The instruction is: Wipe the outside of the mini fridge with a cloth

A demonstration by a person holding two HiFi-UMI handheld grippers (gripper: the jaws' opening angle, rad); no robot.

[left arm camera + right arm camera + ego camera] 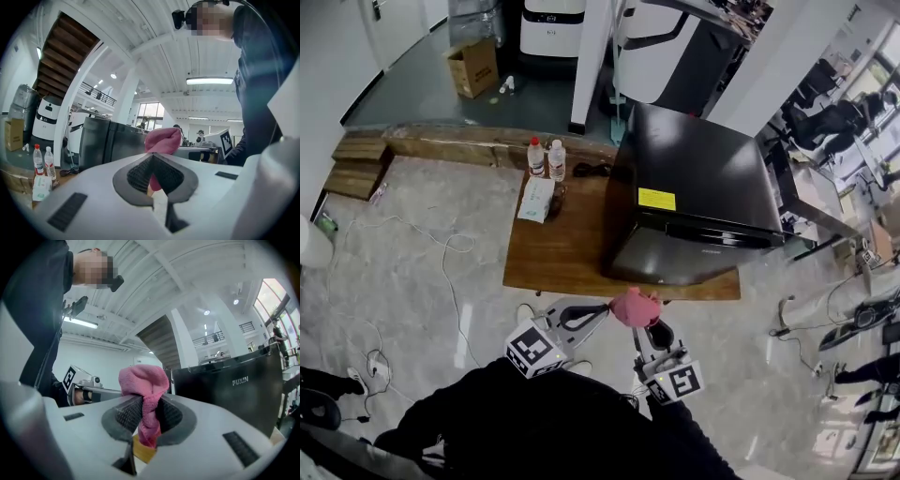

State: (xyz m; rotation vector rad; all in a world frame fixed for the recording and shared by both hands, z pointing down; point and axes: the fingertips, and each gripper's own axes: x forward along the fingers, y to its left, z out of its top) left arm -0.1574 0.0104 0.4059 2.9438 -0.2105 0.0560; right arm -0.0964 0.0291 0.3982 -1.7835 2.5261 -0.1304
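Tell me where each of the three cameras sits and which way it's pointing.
Head view: on the person's head, steeply down at the mini fridge on the table; sleeves, left gripper, right gripper show.
Left gripper view: along its jaws, shut on the pink cloth, toward the fridge; torso at right.
Right gripper view: likewise; torso at left.
Shared: all show cloth and fridge.

The person wore a dark long-sleeved top. The left gripper and right gripper were pale grey shells with dark ribbed pads on the fingers, each carrying a white cube printed with black square markers.
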